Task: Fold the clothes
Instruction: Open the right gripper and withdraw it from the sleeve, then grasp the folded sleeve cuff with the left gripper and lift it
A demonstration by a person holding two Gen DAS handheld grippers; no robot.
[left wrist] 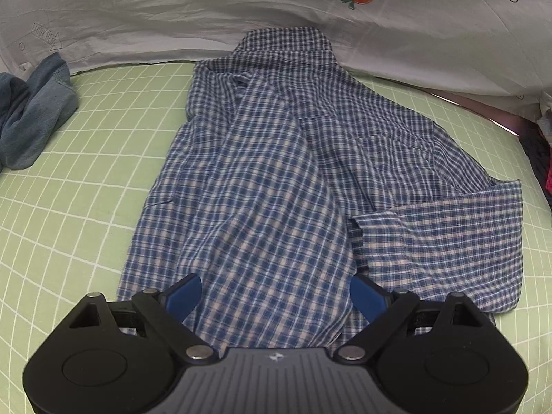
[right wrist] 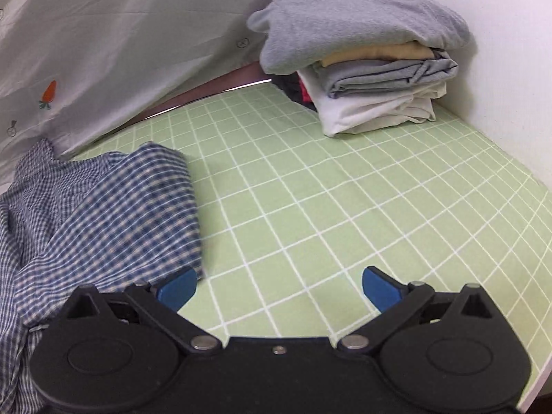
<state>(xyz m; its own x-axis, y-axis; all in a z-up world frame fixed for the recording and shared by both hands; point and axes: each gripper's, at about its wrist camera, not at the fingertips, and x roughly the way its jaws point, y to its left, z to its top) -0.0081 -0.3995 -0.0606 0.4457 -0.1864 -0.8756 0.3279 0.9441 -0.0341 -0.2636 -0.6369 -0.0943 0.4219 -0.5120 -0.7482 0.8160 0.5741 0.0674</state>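
A blue and white checked shirt (left wrist: pixel 269 179) lies spread on the green gridded sheet (left wrist: pixel 86 179), collar at the far end, one sleeve folded across on the right. My left gripper (left wrist: pixel 276 293) is open just above the shirt's near hem, blue fingers (left wrist: pixel 184 295) apart over the cloth. In the right wrist view the same shirt (right wrist: pixel 114 214) lies at the left. My right gripper (right wrist: pixel 279 288) is open and empty over the bare sheet (right wrist: pixel 327 207), its left finger (right wrist: pixel 177 288) beside the shirt's edge.
A stack of folded clothes (right wrist: pixel 372 58) with a grey top stands at the back right against a white wall. A blue denim garment (left wrist: pixel 31 117) lies at the left. A white carrot-print cloth (left wrist: pixel 241 10) hangs along the far side.
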